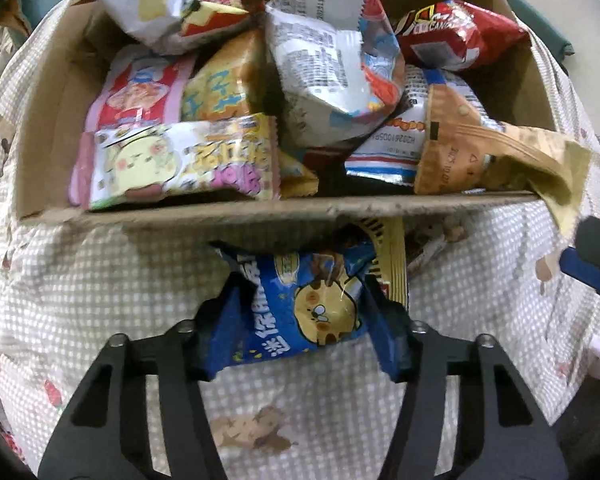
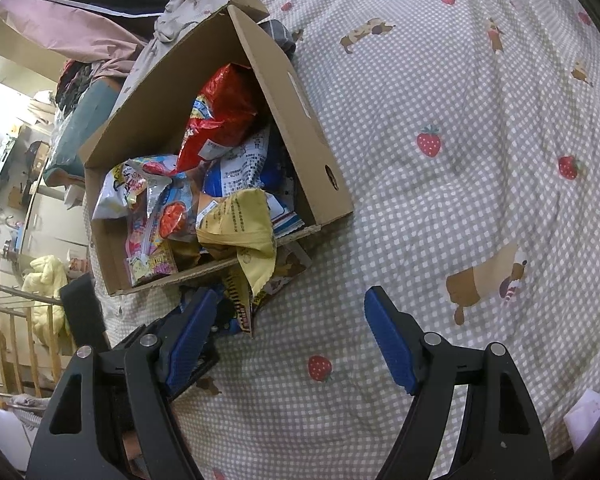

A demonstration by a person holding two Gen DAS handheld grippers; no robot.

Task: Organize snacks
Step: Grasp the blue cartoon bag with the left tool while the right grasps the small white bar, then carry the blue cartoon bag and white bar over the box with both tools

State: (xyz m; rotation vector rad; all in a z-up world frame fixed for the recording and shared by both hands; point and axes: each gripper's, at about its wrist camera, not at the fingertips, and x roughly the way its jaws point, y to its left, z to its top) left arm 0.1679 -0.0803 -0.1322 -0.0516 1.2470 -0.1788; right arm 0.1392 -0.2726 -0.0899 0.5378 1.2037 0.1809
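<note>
Bed covered by a grey-and-white checked sheet point(image 2: 460, 92) printed with strawberries and small dogs. Past its far edge: a pink cloth point(image 2: 64, 24) heaped over dark bedding, a teal cushion point(image 2: 80, 120), a pale yellow garment point(image 2: 48, 280) and a wooden rail point(image 2: 16, 320).

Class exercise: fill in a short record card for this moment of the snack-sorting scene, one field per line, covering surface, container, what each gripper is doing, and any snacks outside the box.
Surface: checked bedsheet printed with strawberries and dogs
Container: open cardboard box, heaped with snack packets
Left gripper: closed on a blue snack packet, just in front of the box
Right gripper: open, empty, over bare sheet
Hanging over the rim: yellow packet
Outside the box: striped yellow packet behind the blue one
</note>
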